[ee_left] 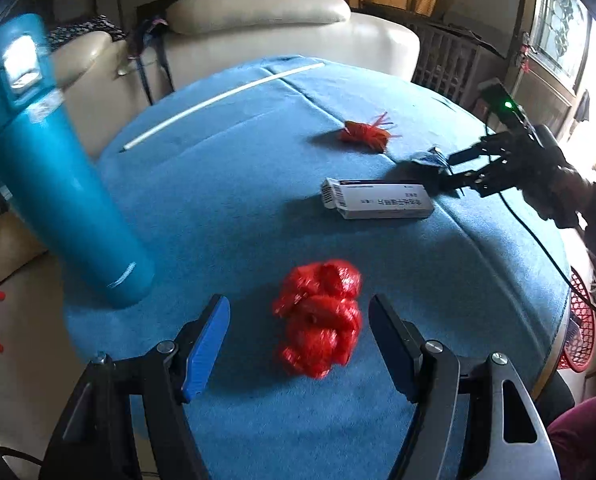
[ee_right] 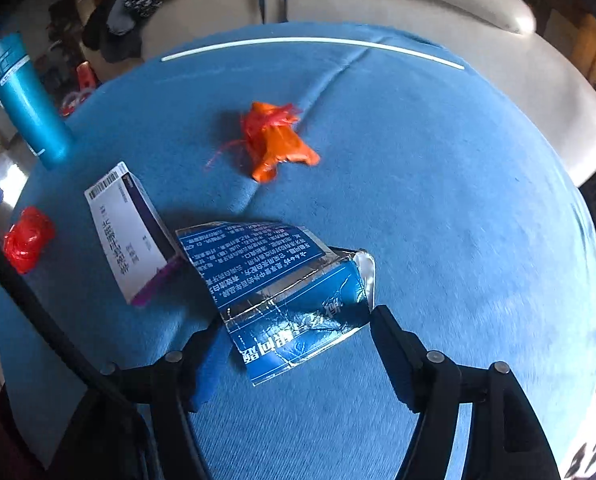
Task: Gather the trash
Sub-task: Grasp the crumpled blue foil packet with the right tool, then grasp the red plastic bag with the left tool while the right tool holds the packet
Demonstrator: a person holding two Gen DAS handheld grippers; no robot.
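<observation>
The left gripper [ee_left: 298, 344] hangs low over a table covered in blue cloth [ee_left: 226, 216], its two blue-padded fingers [ee_left: 206, 346] spread wide. Between them, touching neither, lies a crumpled red plastic bag [ee_left: 317, 316]. The gripper has hold of nothing.

Ahead of it and a little to its right, a white medicine box [ee_left: 377, 200] lies flat on the cloth. Further ahead sits a small orange-red scrap with frayed strands [ee_left: 365, 134]. A thin white stick [ee_left: 222, 98] lies across the far part of the table. To the gripper's left a blue flask [ee_left: 54, 176] stands near the table edge, leaning in the fisheye view. A cream sofa [ee_left: 282, 32] stands beyond the table, and a red mesh basket [ee_left: 581, 320] shows past the edge on the right.

The right gripper [ee_right: 294, 344] is also spread wide. A torn blue foil wrapper [ee_right: 282, 292] with white print lies between its fingers [ee_right: 393, 348]; the right finger's tip is at the wrapper's edge, and the left finger is partly hidden beneath the wrapper. The jaws have not closed on it. Just to the left of the wrapper is the medicine box [ee_right: 126, 236], its corner overlapped by the foil. Ahead lies the orange scrap [ee_right: 274, 140], and far to the left the red bag [ee_right: 28, 238] and the flask [ee_right: 26, 100].
</observation>
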